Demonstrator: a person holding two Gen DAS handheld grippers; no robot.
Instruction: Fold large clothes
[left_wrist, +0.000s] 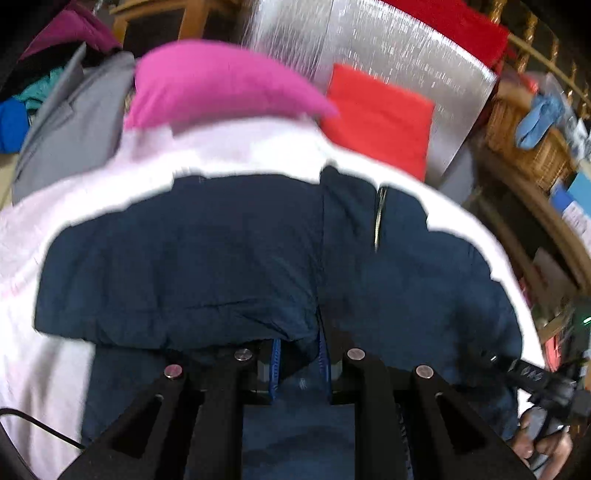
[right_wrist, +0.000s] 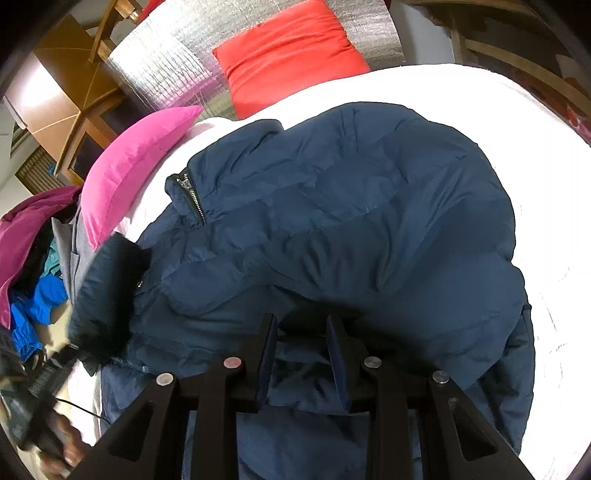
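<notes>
A navy padded jacket (right_wrist: 332, 206) is spread on the white bed (right_wrist: 480, 96), below the pink pillow (right_wrist: 133, 166), partly folded. Its fabric lies between both part-open claws, left claw (left_wrist: 299, 354) and right claw (right_wrist: 303, 343); grip cannot be told.

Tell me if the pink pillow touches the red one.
Cannot tell. In the right wrist view, pink pillow and red pillow show a gap; the blurred left wrist view overlaps them.

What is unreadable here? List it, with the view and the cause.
- Left wrist view: the jacket is smeared by motion blur; its seams are unclear.
- Left wrist view: the left gripper has its fingers partly buried in jacket fabric, so whether they grip is unclear.
- Right wrist view: the jacket's near hem is cut off behind the right gripper.
- Right wrist view: the clothes pile is cropped by the left edge.
</notes>
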